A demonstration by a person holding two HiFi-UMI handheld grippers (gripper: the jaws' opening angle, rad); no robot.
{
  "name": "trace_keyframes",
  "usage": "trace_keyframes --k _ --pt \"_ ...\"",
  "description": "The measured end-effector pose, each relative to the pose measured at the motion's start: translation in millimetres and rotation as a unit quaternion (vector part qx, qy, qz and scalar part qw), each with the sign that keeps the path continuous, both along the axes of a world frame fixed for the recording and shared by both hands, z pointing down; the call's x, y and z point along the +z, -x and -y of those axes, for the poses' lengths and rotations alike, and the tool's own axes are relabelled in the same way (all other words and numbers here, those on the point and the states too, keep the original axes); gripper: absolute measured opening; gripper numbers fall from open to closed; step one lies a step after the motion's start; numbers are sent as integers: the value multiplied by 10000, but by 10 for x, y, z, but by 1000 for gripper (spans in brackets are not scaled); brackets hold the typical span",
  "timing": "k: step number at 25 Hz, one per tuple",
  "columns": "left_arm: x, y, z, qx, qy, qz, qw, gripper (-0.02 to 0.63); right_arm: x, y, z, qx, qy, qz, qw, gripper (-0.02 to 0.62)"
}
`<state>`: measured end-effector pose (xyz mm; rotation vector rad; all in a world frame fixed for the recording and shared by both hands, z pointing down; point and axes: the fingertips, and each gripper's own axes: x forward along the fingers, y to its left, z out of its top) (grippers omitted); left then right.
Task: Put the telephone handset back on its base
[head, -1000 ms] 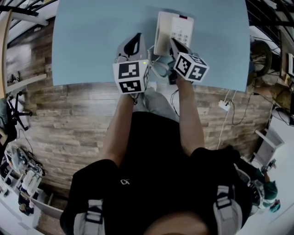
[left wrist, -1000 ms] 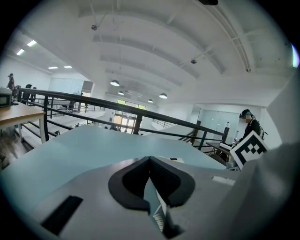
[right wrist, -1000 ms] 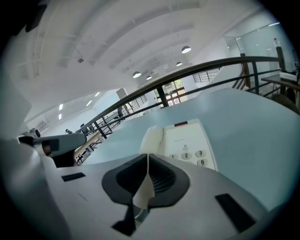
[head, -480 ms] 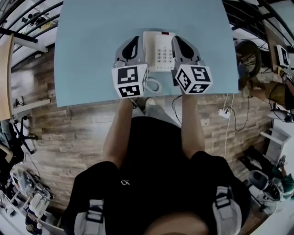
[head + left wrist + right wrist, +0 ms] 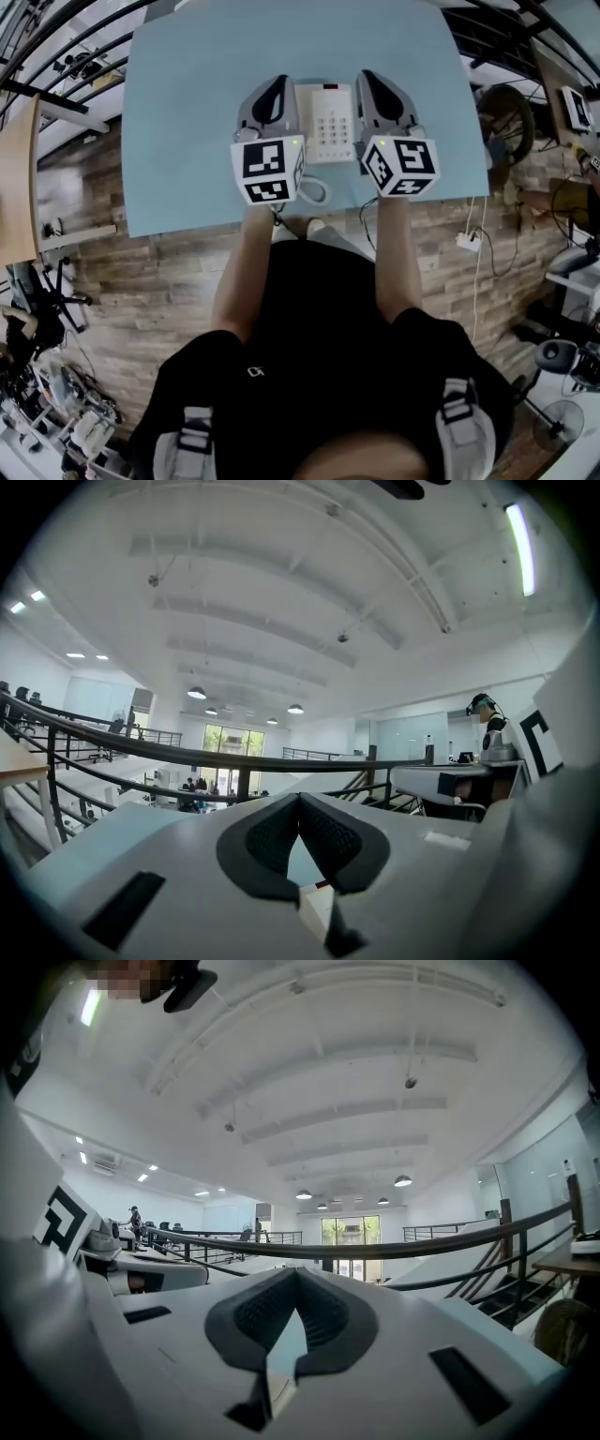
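Note:
The white telephone base, keypad on its right half, lies on the light blue table between my two grippers. A white handset appears to lie along the base's left half, partly hidden by the left gripper. Its coiled cord loops toward the table's near edge. My left gripper is just left of the base, its jaws shut and empty. My right gripper is just right of it, also shut on nothing. The left gripper and right gripper both point slightly upward over the table into the hall.
The table's near edge runs just below the marker cubes, with wood floor beneath. A white power strip and cables lie on the floor at right. Dark railings border the area, and a wheel-like object stands right of the table.
The phone now lies straight between the grippers, where a second ago it sat tilted beyond them. Both grippers have moved forward to flank it, and the head view has shifted.

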<state>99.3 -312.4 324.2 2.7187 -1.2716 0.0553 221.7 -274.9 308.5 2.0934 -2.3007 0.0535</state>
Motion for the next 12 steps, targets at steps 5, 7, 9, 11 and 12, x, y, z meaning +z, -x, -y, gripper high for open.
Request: trace_keyframes --k 5,7,9,11,12 --pt "56 8 12 -1 27 57 10000 0 38 -16 17 38 -27 -47 10000 -5" --pt "68 1 11 5 44 45 10000 0 48 -25 14 42 -12 -32 10000 -5" --pt "66 -10 12 15 44 39 10000 -2 43 -22 20 27 -13 -43 10000 -5" --pt "76 -26 8 25 55 45 10000 0 35 -21 22 6 -21 -75 10000 -5" --pt "80 -41 2 32 67 44 10000 0 32 -27 20 -6 -30 -92 10000 -5"
